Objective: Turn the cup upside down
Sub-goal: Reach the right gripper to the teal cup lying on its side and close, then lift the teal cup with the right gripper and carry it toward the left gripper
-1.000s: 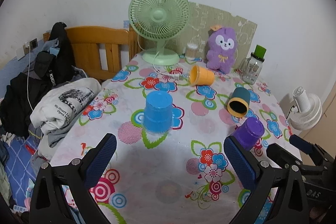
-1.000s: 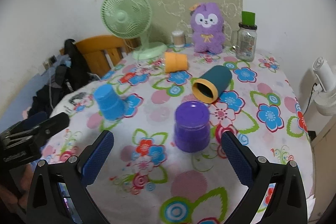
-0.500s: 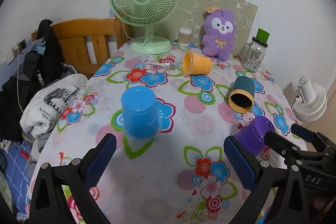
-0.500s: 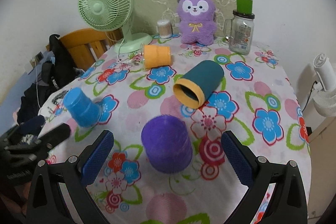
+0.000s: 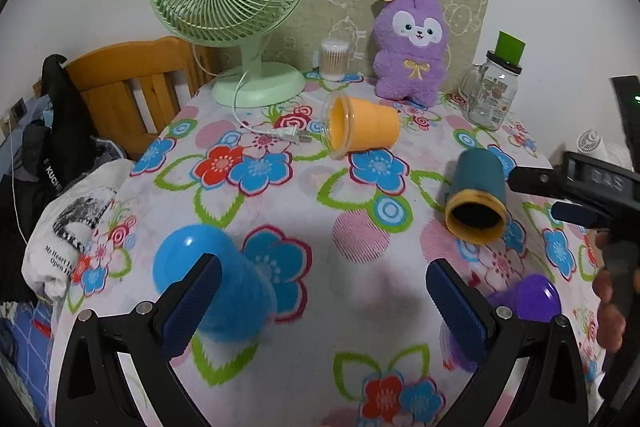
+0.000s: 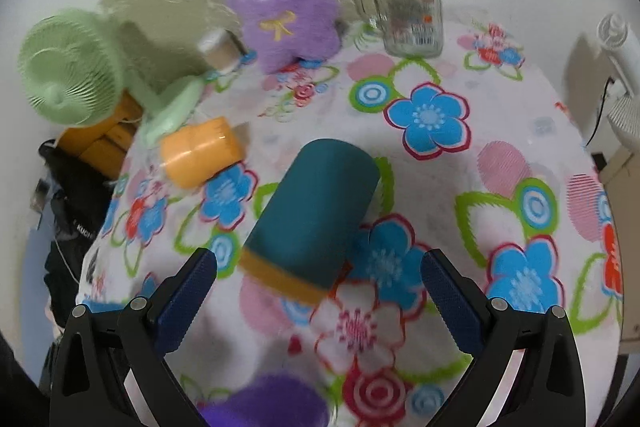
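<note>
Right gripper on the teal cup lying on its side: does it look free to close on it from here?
Probably yes. The right gripper is open and the teal cup lies just ahead, its yellow-rimmed end between the pads, nothing between them. The orange cup lies apart to the left, and the purple cup sits below the fingers.

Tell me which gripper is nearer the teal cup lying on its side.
Right. The right gripper hangs open just over the teal cup, its yellow rim between the fingers. The left gripper sits farther back, its left finger in front of the blue cup.

Flowered table [image 5: 352, 367] with cups, fan, plush, jar.
</note>
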The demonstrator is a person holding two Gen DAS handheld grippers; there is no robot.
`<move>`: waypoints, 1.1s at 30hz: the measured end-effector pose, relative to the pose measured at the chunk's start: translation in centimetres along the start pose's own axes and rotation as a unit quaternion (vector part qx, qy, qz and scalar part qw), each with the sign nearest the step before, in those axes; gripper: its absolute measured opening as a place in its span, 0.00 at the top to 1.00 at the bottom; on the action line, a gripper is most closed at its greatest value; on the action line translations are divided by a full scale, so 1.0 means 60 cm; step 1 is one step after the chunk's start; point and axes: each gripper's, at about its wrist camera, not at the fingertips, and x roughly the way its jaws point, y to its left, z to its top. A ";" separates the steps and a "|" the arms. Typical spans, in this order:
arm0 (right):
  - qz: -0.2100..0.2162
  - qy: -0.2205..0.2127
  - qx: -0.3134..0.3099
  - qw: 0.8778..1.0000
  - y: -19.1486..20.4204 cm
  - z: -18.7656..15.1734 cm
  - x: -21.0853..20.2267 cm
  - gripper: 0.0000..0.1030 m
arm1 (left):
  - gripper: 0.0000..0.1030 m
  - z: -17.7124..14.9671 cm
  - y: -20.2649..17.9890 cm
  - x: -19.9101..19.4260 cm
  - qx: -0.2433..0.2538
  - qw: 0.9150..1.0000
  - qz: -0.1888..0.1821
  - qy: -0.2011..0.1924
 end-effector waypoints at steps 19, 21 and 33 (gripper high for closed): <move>-0.008 0.042 -0.029 0.999 0.030 0.032 0.096 0.29 | 0.00 0.014 -0.017 0.012 0.008 1.000 -0.010 -0.014; -0.009 0.037 -0.033 0.999 0.029 0.030 0.086 0.30 | 0.00 0.012 -0.021 0.005 0.012 1.000 -0.010 -0.016; 0.011 0.025 -0.050 0.998 0.030 0.005 0.041 0.36 | 0.00 0.000 -0.023 -0.032 0.012 0.999 -0.011 -0.029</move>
